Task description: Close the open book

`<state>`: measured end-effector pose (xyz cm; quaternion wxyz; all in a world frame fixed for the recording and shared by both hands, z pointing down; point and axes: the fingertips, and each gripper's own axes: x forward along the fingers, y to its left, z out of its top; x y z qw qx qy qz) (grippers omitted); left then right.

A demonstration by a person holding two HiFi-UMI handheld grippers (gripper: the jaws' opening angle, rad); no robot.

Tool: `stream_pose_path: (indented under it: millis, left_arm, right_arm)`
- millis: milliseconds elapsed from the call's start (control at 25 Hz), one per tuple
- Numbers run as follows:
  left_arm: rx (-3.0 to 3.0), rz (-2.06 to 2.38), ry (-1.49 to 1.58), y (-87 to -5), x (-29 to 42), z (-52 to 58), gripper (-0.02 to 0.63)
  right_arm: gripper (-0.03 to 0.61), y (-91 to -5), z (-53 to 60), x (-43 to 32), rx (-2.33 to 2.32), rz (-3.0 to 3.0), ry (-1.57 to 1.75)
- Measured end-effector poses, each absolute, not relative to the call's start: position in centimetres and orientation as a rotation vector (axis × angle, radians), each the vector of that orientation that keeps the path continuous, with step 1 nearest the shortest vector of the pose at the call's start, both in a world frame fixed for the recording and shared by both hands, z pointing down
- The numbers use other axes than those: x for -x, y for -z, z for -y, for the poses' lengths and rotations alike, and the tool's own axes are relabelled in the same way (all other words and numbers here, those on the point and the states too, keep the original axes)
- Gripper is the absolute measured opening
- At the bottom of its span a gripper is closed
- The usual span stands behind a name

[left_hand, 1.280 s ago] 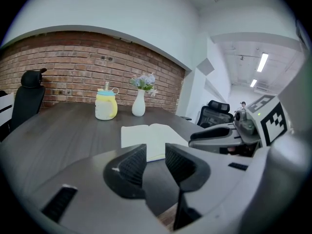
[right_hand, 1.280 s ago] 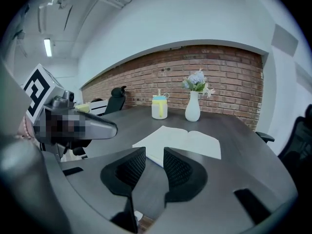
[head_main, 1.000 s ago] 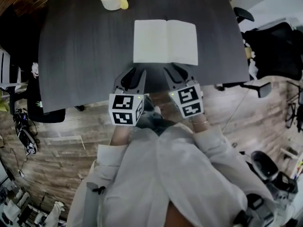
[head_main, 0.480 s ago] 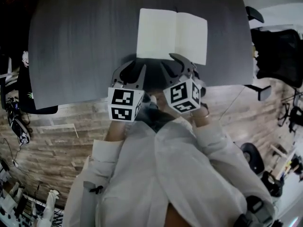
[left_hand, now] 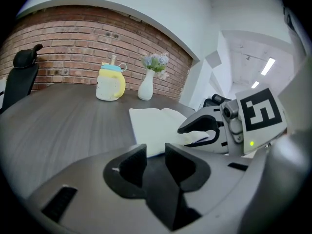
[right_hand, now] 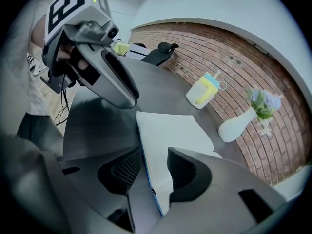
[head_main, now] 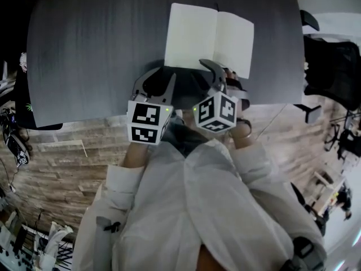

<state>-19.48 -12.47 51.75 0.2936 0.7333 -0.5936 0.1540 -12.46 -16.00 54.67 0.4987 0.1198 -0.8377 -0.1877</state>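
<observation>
The open book lies flat on the dark table, white pages up, close to the near edge. My right gripper is rolled onto its side at the near edge of the right-hand page. In the right gripper view its jaws are opening, with the book's blue-edged corner between them and the pads not pressing on it. My left gripper hovers just short of the book's near left corner. Its jaws stand a little apart with nothing between them, and the book lies beyond.
A yellow cup with a blue lid and a white vase of flowers stand at the table's far side by a brick wall. Black office chairs stand to the right of the table. The wooden floor lies below the near edge.
Both grippers have moved forward and down toward the book. The right one has rolled onto its side and now straddles the near edge of the right page.
</observation>
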Motion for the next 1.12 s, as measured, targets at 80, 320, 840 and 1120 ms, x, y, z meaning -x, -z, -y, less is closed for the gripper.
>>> stream_pose_path:
  millis: [80, 320, 840, 1120]
  left_arm:
    - [-1.959, 1.563, -0.407, -51.7, 19.1, 12.6, 0.1]
    - [-1.97, 1.54, -0.41, -51.7, 18.8, 12.6, 0.1]
    - [-1.963, 1.542, -0.393, -51.6, 19.7, 13.8, 0.1]
    - [-1.984, 1.529, -0.42, -51.4, 20.1, 14.1, 0.1]
  right_arm:
    - [0.144, -55.0, 16.0, 12.4, -0.252, 2.017, 0.437]
    - [0.147, -55.3, 16.7, 12.5, -0.203, 1.979, 0.471]
    - [0.139, -55.5, 16.7, 12.6, -0.119, 1.948, 0.551]
    - [0.057, -55.2, 16.4, 12.8, -0.173, 1.969, 0.609]
